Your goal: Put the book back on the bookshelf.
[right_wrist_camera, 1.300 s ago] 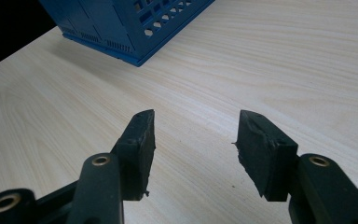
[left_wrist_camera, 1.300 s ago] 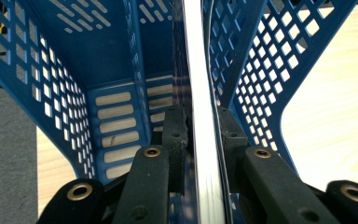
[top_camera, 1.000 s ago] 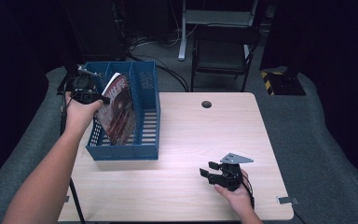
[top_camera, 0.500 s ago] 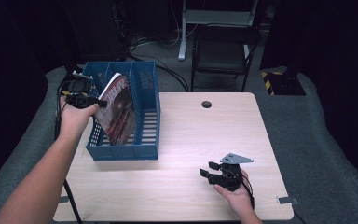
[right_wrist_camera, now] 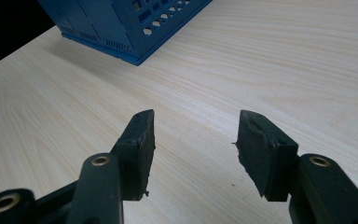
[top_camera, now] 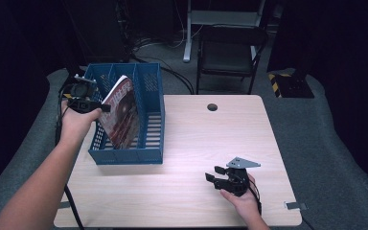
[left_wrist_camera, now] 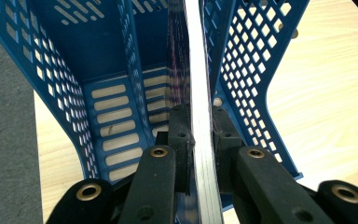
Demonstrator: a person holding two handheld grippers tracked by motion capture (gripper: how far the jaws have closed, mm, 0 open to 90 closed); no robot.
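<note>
Left gripper (top_camera: pixel 106 108): it is clamping the edge of the magazine, both pads pressing on the page block in the left gripper view; the jaws themselves are looking tiny and dark from above.
Magazine (top_camera: pixel 122 112): it is standing tilted inside the blue file rack, its top corner sticking out above the rim; its lower part is sitting behind the rack's near wall, and the cover print is too blurred to read.
Blue file rack (top_camera: pixel 149 90): it is sitting on the table's left part; its far-left corner is hiding behind the left hand (top_camera: pixel 76 122).
Right gripper (top_camera: pixel 212 175): it is resting low over the table (top_camera: pixel 196 134) near the front edge, well apart from the rack, jaws standing apart with nothing between them.
Background: a chair (top_camera: pixel 230 52) is fading into darkness.
</note>
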